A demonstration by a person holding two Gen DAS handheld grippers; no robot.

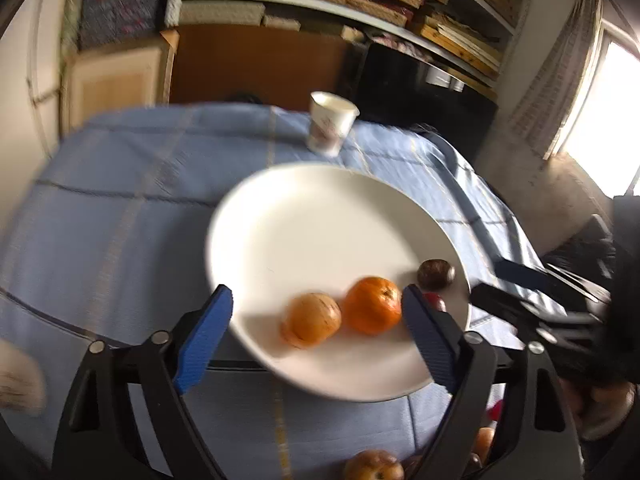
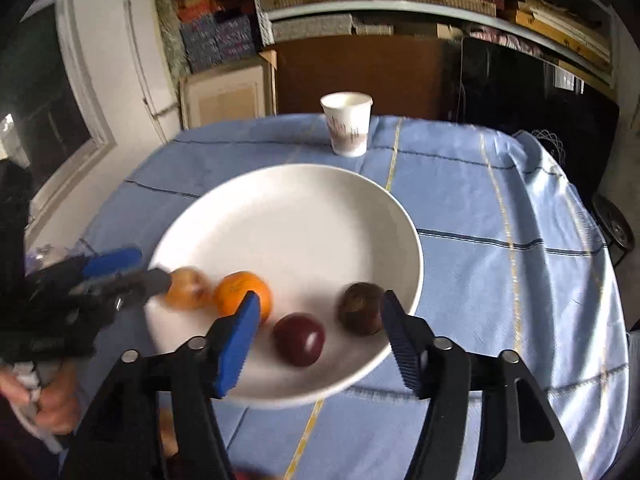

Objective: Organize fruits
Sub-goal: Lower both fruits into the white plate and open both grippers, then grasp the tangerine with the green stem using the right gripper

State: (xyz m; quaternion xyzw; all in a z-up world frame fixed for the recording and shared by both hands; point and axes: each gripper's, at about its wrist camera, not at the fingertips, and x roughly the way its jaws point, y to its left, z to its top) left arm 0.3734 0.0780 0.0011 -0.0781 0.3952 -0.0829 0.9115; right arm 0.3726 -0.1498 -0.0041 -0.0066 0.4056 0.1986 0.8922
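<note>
A white plate [image 1: 304, 232] lies on the blue cloth and holds a pale orange fruit [image 1: 312, 320], an orange tangerine [image 1: 373, 305], a dark brown fruit [image 1: 436, 274] and a dark red plum [image 2: 299, 338]. My left gripper [image 1: 316, 344] is open over the plate's near rim, its jaws either side of the pale fruit and the tangerine. My right gripper [image 2: 320, 340] is open above the plum, with the brown fruit [image 2: 361, 309] by its right finger. The plate [image 2: 288, 216], tangerine [image 2: 243, 294] and pale fruit [image 2: 188, 288] show in the right wrist view, the left gripper [image 2: 156, 268] beside the pale fruit.
A paper cup [image 1: 331, 124] stands behind the plate near the table's far edge. More fruits [image 1: 374, 466] lie on the cloth at the near edge under my left gripper. The right gripper [image 1: 504, 288] reaches in from the right. Shelves and a cabinet stand behind the table.
</note>
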